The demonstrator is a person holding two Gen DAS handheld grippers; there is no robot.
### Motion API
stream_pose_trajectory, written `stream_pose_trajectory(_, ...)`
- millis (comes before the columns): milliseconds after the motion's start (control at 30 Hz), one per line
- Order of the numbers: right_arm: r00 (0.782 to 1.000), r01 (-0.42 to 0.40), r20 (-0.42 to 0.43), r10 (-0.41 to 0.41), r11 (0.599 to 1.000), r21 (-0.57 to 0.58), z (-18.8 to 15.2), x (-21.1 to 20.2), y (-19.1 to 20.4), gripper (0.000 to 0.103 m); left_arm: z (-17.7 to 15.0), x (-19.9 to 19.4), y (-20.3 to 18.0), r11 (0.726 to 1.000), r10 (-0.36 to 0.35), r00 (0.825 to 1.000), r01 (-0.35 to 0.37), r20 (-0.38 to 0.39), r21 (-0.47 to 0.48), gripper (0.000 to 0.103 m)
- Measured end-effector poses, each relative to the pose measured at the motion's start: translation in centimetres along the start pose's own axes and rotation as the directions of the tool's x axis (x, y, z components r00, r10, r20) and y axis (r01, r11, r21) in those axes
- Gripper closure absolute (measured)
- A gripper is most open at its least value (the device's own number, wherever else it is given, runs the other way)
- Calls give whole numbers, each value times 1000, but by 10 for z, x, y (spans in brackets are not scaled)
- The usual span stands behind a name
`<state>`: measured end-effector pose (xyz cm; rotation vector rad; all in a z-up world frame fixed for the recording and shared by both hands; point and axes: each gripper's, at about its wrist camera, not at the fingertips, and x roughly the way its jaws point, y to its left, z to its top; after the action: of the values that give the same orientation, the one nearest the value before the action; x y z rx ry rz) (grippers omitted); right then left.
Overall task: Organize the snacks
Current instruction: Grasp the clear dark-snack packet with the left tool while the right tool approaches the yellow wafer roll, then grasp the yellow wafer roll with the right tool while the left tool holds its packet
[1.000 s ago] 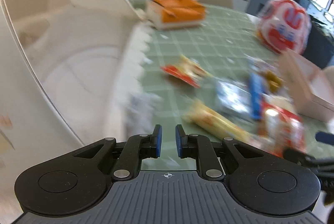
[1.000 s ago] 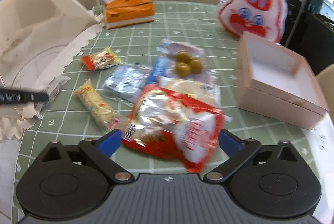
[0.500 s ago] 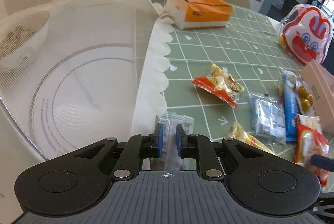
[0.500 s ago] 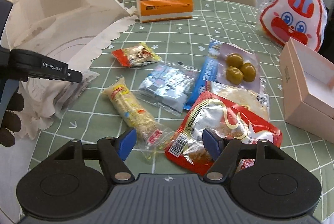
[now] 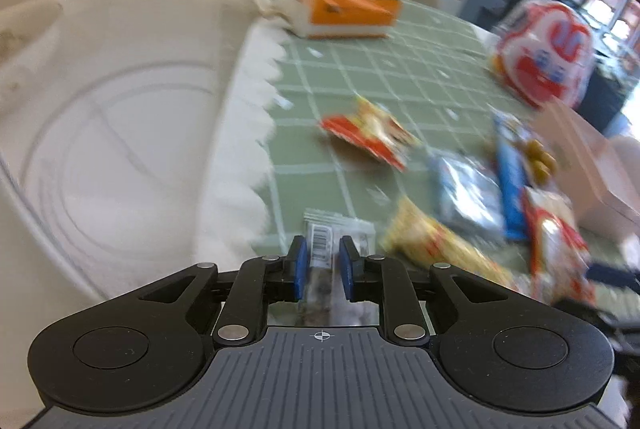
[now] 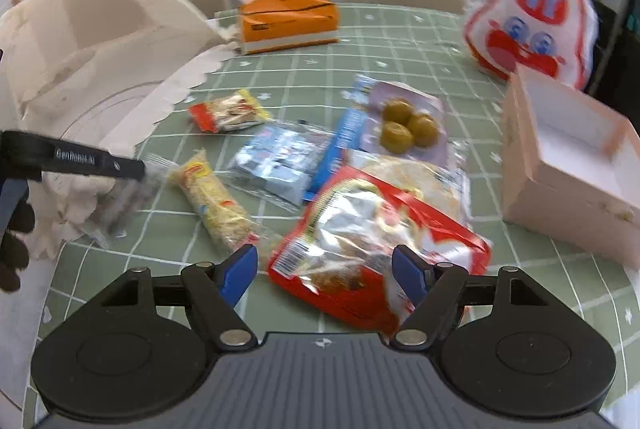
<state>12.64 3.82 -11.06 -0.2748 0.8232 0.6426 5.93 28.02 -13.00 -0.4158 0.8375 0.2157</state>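
My left gripper [image 5: 322, 261] is shut on a clear snack packet [image 5: 320, 249] with a barcode and dark contents; it also shows in the right wrist view [image 6: 120, 197], held at the table's left edge. My right gripper [image 6: 324, 275] is open, its jaws on either side of a large red snack bag [image 6: 372, 253] that lies on the green checked table [image 6: 400, 41]. Other snacks lie around: a yellow noodle pack [image 6: 216, 201], a small red and yellow pack [image 6: 226, 111], a silver-blue pack [image 6: 280, 159], a pack with green balls [image 6: 404, 127].
An open pink box [image 6: 568, 165] stands at the right. A red and white rabbit bag [image 6: 528, 25] is behind it. An orange tissue box [image 6: 286, 23] is at the back. A white mesh food cover [image 5: 120, 77] fills the left side.
My left gripper has lifted the clear packet and swung right with it. My right gripper has moved forward over the red bag and opened wider.
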Motion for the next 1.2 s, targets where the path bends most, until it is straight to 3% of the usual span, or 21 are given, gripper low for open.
stream_pose_trajectory(100,999,-51,-1,51,998,-33,7,8,14,29,-12,-7,-4,999,-37,999,37,-12,15,78)
stream_pose_trajectory(200,996,-88,19,91,988,-126,15,17,34,40,-18,-13,-3,998,-57,998,57,-27,0,78)
stream_pose_trajectory(300,995,-90,23,96,979,-185,24,32,48,45,-19,-15,-1,998,-58,998,57,-34,-27,78)
stream_pose_trajectory(467,985,-171,-54,166,980,-99,31,49,42,63,-14,-11,-10,999,-36,998,36,-45,-14,78)
stream_pose_trajectory(533,981,-183,-73,177,980,-81,25,44,39,65,-13,-7,-17,999,-32,998,32,-46,10,77)
stream_pose_trajectory(700,979,-157,-131,154,988,-11,2,24,28,69,-11,4,-42,991,-64,996,70,-64,110,74)
stream_pose_trajectory(933,983,-26,-177,44,995,100,-35,-18,-11,69,-33,-1,-84,953,-132,984,159,-116,259,74)
stream_pose_trajectory(1100,984,19,-178,7,990,140,-55,-33,-32,66,-52,-9,-112,930,-129,983,165,-129,328,73)
stream_pose_trajectory(1200,985,40,-173,-17,990,132,-61,-38,-36,57,-59,-9,-122,924,-132,982,171,-135,343,72)
